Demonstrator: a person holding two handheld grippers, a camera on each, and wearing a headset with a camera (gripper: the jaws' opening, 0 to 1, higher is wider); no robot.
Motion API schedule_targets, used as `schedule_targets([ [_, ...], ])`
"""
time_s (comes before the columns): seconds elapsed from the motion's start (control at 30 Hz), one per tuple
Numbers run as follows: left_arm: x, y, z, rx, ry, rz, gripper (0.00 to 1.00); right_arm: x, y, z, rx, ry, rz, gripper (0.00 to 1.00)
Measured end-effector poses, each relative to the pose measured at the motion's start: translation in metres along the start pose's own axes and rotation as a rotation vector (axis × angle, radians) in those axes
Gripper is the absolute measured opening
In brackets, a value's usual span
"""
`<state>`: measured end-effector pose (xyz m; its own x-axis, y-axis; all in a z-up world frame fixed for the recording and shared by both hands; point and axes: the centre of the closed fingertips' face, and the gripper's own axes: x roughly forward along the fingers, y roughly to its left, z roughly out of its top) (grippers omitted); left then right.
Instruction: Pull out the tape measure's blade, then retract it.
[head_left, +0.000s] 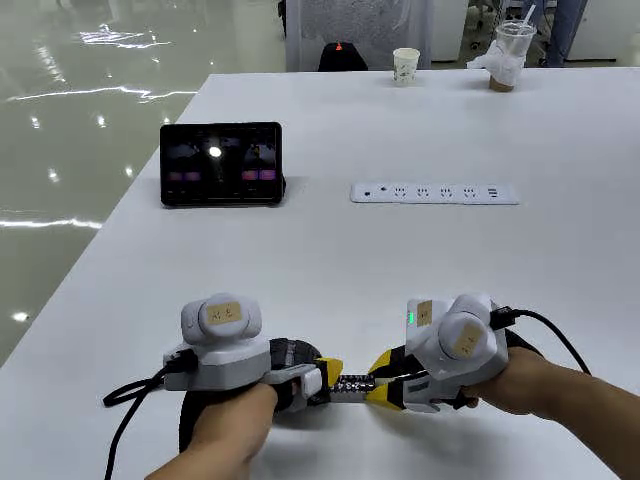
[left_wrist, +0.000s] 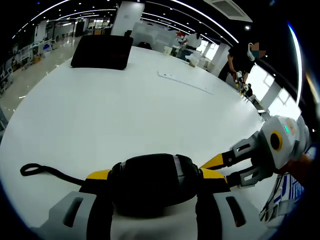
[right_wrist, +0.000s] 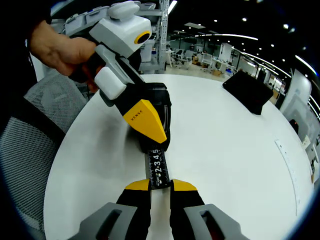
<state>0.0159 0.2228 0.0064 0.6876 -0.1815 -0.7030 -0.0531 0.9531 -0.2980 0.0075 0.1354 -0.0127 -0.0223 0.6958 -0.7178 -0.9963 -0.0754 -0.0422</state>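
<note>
Progress on the pull looks early. Your left tool (head_left: 318, 378) is clenched around the black rounded tape measure case (left_wrist: 150, 185), one yellow-tipped jaw on each flank. It holds the case low at the near edge of the white surface (head_left: 400, 270), right in front of you. Whether the case rests on the surface or hangs just above it, I cannot tell. Your right tool (right_wrist: 160, 186) is pinched on the free end of the black blade with white numerals (right_wrist: 157, 167), and the two tools sit close together, tips nearly facing. A short stretch of blade spans the gap between the case mouth and your right jaws, with just the first few numerals readable in the right gripper view. So I judge the draw begun but far from a full pull. What is left, as I read it, is most of the extension and then the whole retraction. The case's thin black strap loop (left_wrist: 30, 169) trails loose on the surface beside it. The dark tablet (head_left: 221, 163) and the white power strip (head_left: 434, 192) lie well apart from your work, farther up the surface.
</note>
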Motion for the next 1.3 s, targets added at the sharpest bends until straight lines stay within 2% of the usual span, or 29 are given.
schedule_targets([
  [0.43,-0.001,0.0,0.0,0.011,0.002,-0.001,0.61,0.0,0.0,0.0,-0.008,0.005,0.005,0.1],
  [1.3,-0.001,0.0,0.0,0.003,0.004,-0.011,0.61,0.019,0.004,0.021,-0.003,-0.025,0.022,0.11],
])
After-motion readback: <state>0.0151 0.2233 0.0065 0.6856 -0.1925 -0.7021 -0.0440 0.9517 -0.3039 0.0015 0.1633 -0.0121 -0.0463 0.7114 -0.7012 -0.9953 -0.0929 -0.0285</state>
